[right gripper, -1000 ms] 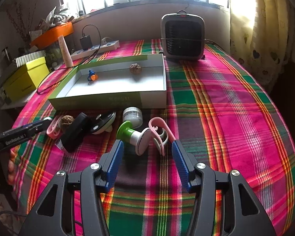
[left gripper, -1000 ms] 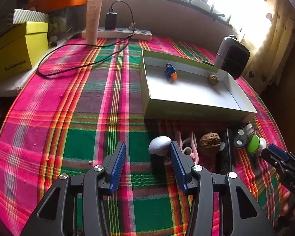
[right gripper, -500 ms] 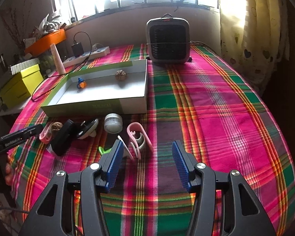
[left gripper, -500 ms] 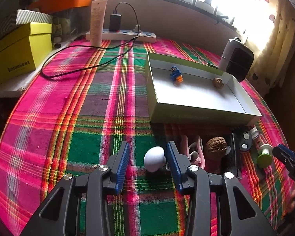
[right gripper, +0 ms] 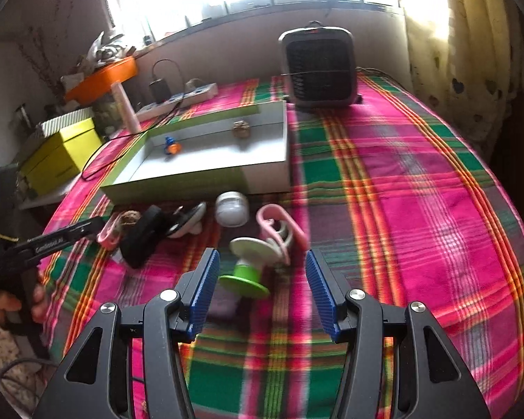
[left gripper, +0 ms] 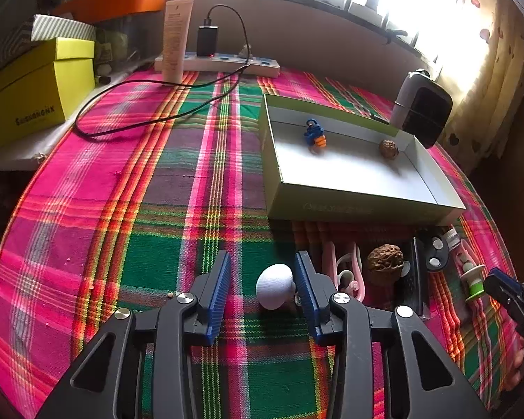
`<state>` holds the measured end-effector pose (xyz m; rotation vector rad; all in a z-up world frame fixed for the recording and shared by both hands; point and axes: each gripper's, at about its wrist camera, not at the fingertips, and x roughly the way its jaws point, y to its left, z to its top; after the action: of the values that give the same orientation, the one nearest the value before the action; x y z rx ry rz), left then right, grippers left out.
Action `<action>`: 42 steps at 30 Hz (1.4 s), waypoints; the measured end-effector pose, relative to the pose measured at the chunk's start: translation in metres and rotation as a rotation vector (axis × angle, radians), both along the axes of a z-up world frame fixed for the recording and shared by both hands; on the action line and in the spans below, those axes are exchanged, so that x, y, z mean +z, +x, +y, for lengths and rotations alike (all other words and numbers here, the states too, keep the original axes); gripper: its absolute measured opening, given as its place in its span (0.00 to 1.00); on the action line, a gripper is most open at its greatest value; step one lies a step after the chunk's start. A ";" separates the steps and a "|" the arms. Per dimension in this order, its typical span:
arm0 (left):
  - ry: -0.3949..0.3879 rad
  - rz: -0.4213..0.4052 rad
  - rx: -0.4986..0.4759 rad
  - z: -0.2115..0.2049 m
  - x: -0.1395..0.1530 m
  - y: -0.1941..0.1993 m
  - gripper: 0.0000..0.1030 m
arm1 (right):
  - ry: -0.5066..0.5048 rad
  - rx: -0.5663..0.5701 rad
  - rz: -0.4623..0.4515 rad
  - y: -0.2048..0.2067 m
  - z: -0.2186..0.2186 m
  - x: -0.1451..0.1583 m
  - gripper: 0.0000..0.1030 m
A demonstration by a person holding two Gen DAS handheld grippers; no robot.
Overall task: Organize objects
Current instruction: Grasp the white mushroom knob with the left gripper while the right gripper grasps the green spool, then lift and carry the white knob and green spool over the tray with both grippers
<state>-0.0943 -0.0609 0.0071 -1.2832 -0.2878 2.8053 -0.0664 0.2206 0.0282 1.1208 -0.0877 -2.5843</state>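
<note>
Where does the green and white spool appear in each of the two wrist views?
Left wrist view: the green and white spool lies at the far right, beside the right gripper.
Right wrist view: low centre, between the open jaws.
Shared landmark: the shallow green box, behind the spool in both views.

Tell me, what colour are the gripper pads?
Blue, ribbed pads; clearest in the right wrist view.

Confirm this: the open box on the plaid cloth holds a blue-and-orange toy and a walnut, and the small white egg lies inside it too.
Not quite. The box does hold the toy and a walnut, but the egg lies on the cloth outside it, between the left gripper's fingers. The left wrist view shows this.
</note>
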 end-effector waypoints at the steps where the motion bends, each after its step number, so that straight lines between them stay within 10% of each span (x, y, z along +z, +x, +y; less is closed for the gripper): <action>1: 0.000 0.000 0.000 0.000 0.000 0.000 0.35 | 0.003 0.006 -0.003 0.000 -0.003 -0.001 0.51; 26: -0.013 -0.001 -0.004 0.003 0.000 0.001 0.37 | 0.114 -0.053 -0.062 -0.015 -0.020 -0.017 0.51; 31: -0.021 -0.002 -0.004 0.004 0.000 0.002 0.36 | 0.115 -0.072 -0.061 -0.015 -0.014 -0.017 0.37; 42: -0.020 -0.005 -0.006 0.004 0.000 0.004 0.19 | 0.100 -0.070 -0.061 -0.015 -0.013 -0.017 0.37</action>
<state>-0.0900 -0.0568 0.0074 -1.2933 -0.2556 2.8077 -0.0816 0.2073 0.0109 1.2538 -0.0116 -2.6422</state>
